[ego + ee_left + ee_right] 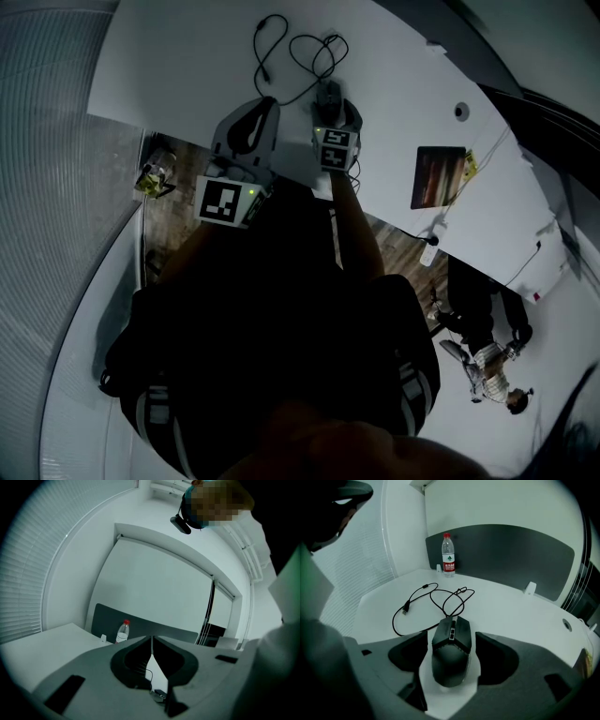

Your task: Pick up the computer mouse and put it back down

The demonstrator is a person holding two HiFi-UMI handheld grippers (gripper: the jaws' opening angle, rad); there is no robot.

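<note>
1 water bottle (448,555) stands beyond the mouse (451,653) and its looped cable (406,608).

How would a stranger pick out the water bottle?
Find the white desk and the dark grey partition panel behind it. At the panel's left end stands a clear plastic bottle. Its red cap and red label set it apart from the flat black computer mouse and black cable.
</note>
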